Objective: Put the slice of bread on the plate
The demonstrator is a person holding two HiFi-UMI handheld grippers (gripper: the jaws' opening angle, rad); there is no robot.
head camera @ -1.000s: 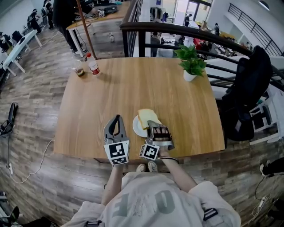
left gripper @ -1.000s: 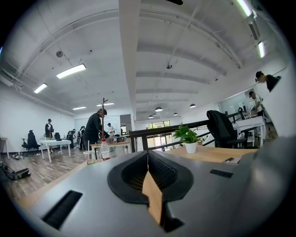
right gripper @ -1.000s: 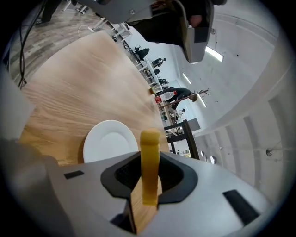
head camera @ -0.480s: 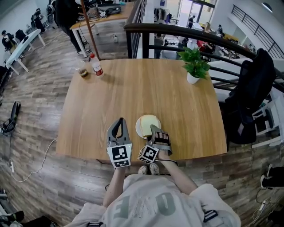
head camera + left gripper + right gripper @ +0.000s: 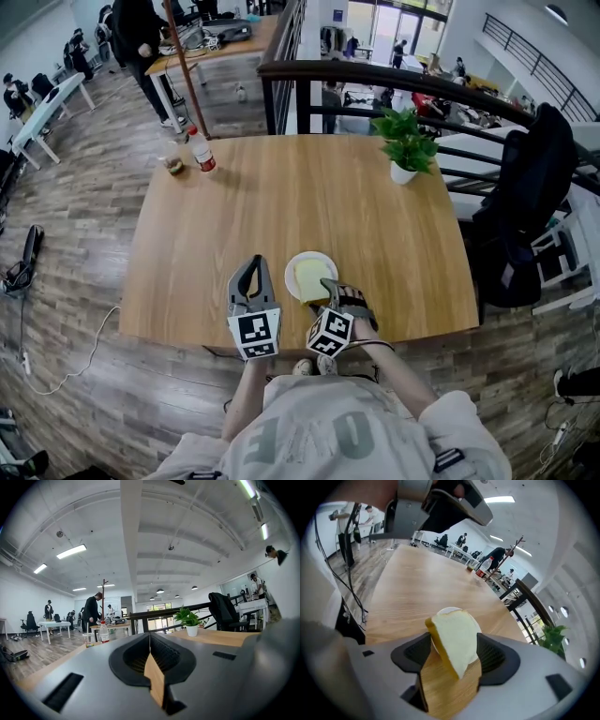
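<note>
**Bread slice down on the plate, right tongs letting go**

The slice of bread (image 5: 312, 278) lies on the white plate (image 5: 292, 262) near the front edge of the wooden table (image 5: 234, 211). Its long axis runs away from the person. The rounded end points toward the far side of the table, and the narrower end points back at the right gripper (image 5: 453, 637) and reaches over the plate's near rim. That gripper's jaws are opening. They stand wide on either side of the slice's near end, and the pads are not pressing on it. The left gripper (image 5: 150, 636) is held level just left of the plate, with its jaws closed together on nothing.
</note>
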